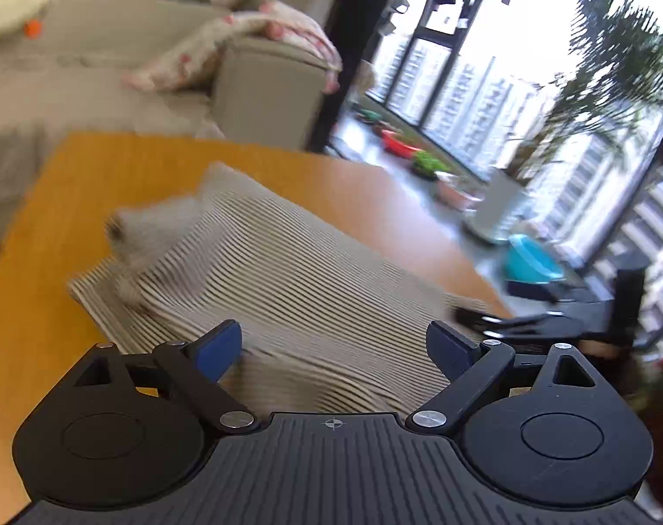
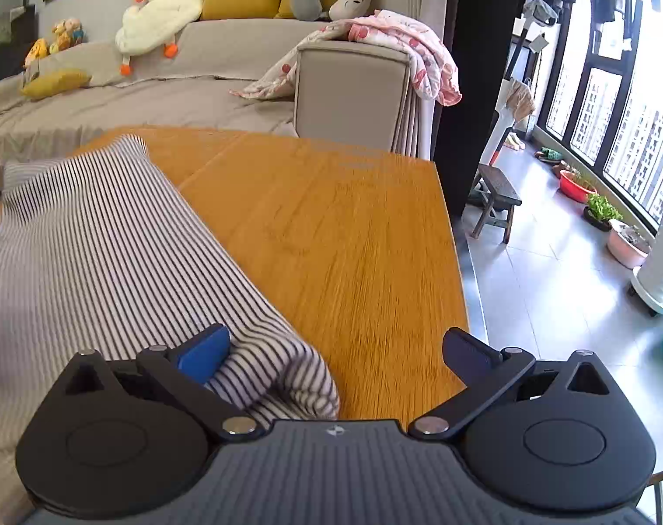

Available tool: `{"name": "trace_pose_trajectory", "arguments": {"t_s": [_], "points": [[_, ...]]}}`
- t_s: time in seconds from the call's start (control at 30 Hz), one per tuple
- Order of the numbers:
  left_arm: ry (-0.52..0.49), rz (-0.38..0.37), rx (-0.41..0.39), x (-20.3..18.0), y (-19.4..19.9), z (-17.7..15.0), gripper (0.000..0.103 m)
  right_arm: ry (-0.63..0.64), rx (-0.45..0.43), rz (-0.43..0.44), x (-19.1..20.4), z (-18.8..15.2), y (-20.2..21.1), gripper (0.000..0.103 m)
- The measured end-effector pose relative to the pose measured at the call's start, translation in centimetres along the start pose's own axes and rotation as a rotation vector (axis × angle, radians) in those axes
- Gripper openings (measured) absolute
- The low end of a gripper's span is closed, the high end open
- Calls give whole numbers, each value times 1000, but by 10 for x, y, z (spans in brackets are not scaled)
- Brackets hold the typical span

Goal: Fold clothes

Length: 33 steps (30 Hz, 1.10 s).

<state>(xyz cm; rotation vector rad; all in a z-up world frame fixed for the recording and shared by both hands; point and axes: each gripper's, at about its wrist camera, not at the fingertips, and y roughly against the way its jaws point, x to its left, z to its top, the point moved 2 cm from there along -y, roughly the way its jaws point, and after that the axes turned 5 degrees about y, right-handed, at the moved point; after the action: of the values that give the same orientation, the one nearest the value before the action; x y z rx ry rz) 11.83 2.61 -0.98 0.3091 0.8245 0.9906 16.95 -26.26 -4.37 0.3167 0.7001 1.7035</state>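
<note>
A black-and-white striped garment [image 1: 261, 271] lies folded on the orange wooden table [image 1: 47, 218]. My left gripper [image 1: 333, 345] is open just above its near part, with nothing between the blue pads; this view is blurred by motion. In the right wrist view the same garment [image 2: 104, 253] covers the table's left side, with a rolled corner near the gripper. My right gripper [image 2: 338, 350] is open, its left pad [image 2: 204, 354] beside that corner and its right pad over bare table [image 2: 331, 227]. The right gripper [image 1: 497, 321] shows at the garment's right edge in the left wrist view.
A grey sofa [image 2: 156, 87] with a pink blanket [image 2: 401, 43], a white plush duck [image 2: 156, 13] and yellow cushions stands behind the table. To the right are a wooden stool [image 2: 497, 197], plant pots [image 2: 598, 210], a white appliance [image 2: 659, 271] and tall windows.
</note>
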Motion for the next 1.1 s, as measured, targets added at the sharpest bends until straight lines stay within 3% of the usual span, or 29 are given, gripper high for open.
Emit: {"name": "trace_pose_trajectory", "arguments": {"t_s": [0.07, 0.23, 0.37, 0.47, 0.57, 0.63, 0.7, 0.77, 0.8, 0.93, 1.0, 1.1], "points": [[-1, -2, 38, 4, -13, -5, 89, -28, 3, -6, -2, -3, 3, 103], [-73, 52, 7, 19, -39, 7, 79, -20, -2, -34, 7, -16, 18, 103], [-81, 97, -17, 33, -58, 24, 79, -40, 3, 26, 27, -28, 38, 103], [-82, 115, -27, 32, -54, 31, 79, -13, 3, 114, 47, -29, 47, 103], [-115, 127, -48, 27, -38, 30, 90, 48, -10, 130, 56, -19, 52, 103], [-170, 139, -56, 23, -18, 18, 93, 9, -32, 150, 51, -12, 58, 103], [-220, 169, -27, 24, -7, 4, 93, -39, -45, 180, 44, -6, 62, 103], [-269, 210, 22, 26, -1, -10, 92, -31, -2, 200, 47, -7, 55, 103], [-284, 221, 36, 28, 3, -16, 92, 4, 33, 187, 54, -11, 48, 103], [-258, 221, 45, 34, 4, -22, 93, 82, 13, 117, 64, -18, 39, 103], [-236, 222, 41, 35, -4, -20, 94, 156, -8, 27, 64, -15, 29, 103], [-198, 214, 11, 29, -21, -17, 95, 145, -2, 20, 55, -4, 14, 103]]}}
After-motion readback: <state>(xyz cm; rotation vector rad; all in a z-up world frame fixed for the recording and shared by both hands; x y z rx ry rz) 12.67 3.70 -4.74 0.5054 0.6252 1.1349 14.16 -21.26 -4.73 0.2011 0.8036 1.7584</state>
